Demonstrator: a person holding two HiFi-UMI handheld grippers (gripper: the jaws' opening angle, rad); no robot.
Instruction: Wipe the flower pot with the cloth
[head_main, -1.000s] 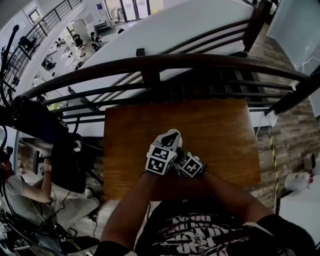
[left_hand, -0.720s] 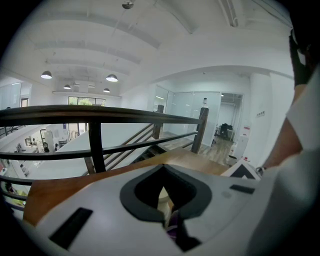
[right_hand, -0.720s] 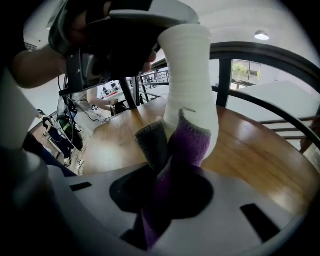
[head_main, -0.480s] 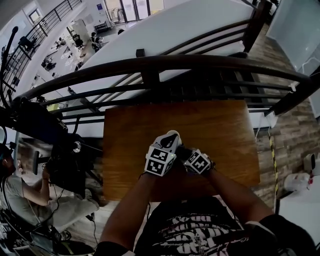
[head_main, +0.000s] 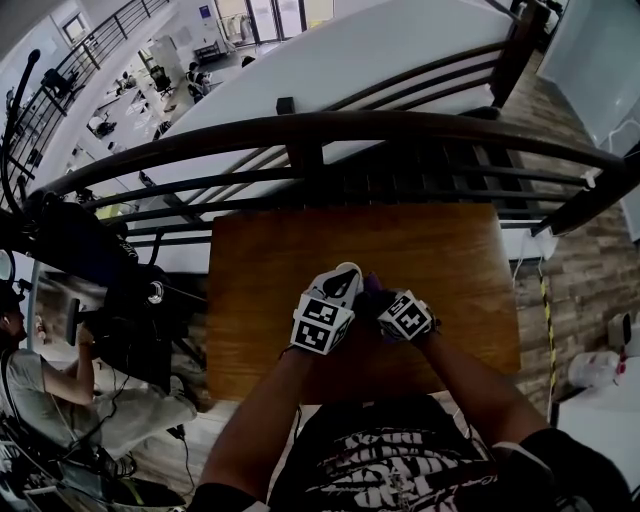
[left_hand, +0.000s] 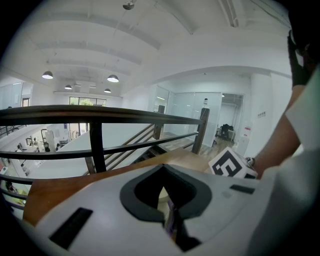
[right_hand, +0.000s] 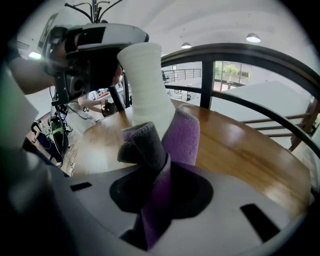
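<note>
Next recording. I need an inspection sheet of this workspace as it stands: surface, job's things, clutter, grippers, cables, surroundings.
Surface: wooden table, bare wood, set against a railing.
Job's things: white flower pot, held at its top; purple and grey cloth bunched in front of its lower part.
Clutter: nothing seen on the table.
Grippers: left gripper, jaws closed on the flower pot; right gripper, jaws closed on the cloth.
Cables: loose cables on the floor left of the table.
Surroundings: dark railing behind the table; a seated person at the left; an open hall below.
</note>
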